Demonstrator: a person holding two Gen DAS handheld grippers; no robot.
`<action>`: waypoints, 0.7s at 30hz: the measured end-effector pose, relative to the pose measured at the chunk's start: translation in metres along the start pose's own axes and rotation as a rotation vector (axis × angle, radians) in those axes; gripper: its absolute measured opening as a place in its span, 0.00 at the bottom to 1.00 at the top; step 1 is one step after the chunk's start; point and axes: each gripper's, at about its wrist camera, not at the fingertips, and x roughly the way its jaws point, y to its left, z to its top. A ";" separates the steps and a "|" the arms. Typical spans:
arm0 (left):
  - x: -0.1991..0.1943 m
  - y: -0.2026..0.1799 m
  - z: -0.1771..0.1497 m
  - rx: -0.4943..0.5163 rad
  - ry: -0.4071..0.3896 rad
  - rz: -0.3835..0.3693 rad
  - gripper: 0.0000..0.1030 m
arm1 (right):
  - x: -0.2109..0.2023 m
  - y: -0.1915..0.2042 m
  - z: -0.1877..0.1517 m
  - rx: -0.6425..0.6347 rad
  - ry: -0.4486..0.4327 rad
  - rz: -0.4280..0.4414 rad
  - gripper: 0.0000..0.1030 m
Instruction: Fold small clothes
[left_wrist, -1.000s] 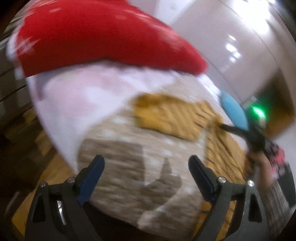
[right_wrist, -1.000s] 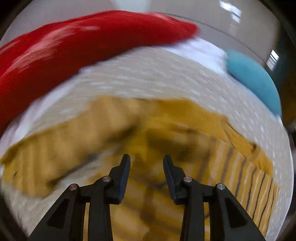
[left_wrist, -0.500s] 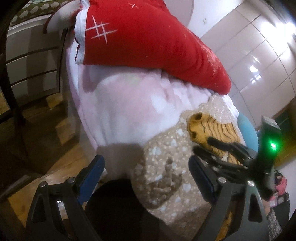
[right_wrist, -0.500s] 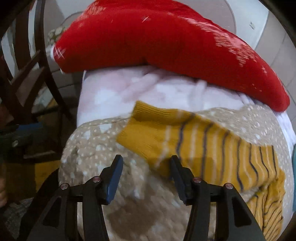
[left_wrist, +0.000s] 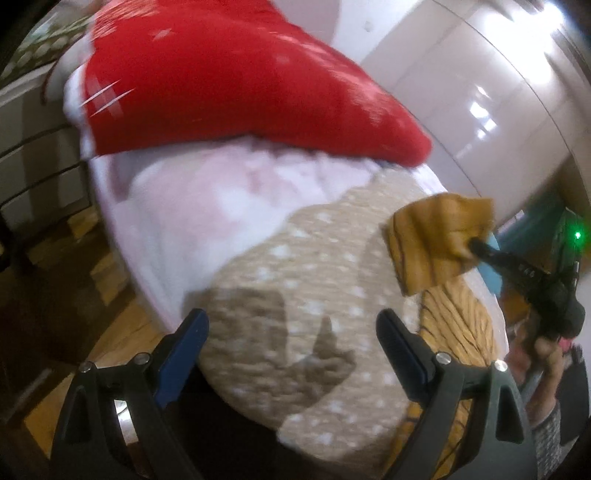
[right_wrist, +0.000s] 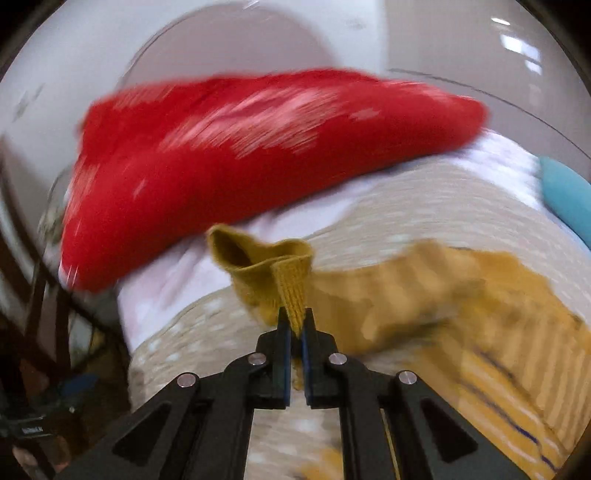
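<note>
A mustard-yellow sock with dark stripes (right_wrist: 424, 295) lies on a beige dotted blanket (right_wrist: 221, 332). My right gripper (right_wrist: 294, 321) is shut on the sock's ribbed cuff (right_wrist: 291, 291) and holds that end lifted off the blanket. In the left wrist view the lifted sock (left_wrist: 436, 243) hangs from the right gripper (left_wrist: 476, 245) at the right, and a second yellow striped sock (left_wrist: 458, 328) lies flat below it. My left gripper (left_wrist: 291, 332) stands wide open over the beige blanket (left_wrist: 295, 280), nothing between its fingers.
A big red cushion (left_wrist: 229, 92) rests at the back on a pale pink blanket (left_wrist: 207, 206). A blue cushion (right_wrist: 565, 199) sits at the right edge. Wooden floor (left_wrist: 122, 332) and dark chair legs (right_wrist: 44, 295) lie to the left. A person's hand (left_wrist: 550, 350) grips the right tool.
My right gripper closed on the sock's cuff and lifted it off the blanket, moving right. The left gripper stayed open over the beige blanket.
</note>
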 end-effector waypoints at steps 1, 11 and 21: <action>0.000 -0.009 0.000 0.021 0.001 -0.006 0.88 | -0.015 -0.027 0.001 0.048 -0.025 -0.038 0.05; 0.025 -0.109 -0.007 0.241 0.060 -0.078 0.88 | -0.124 -0.280 -0.081 0.541 -0.076 -0.413 0.05; 0.051 -0.193 -0.032 0.438 0.139 -0.107 0.88 | -0.139 -0.362 -0.163 0.742 -0.003 -0.469 0.30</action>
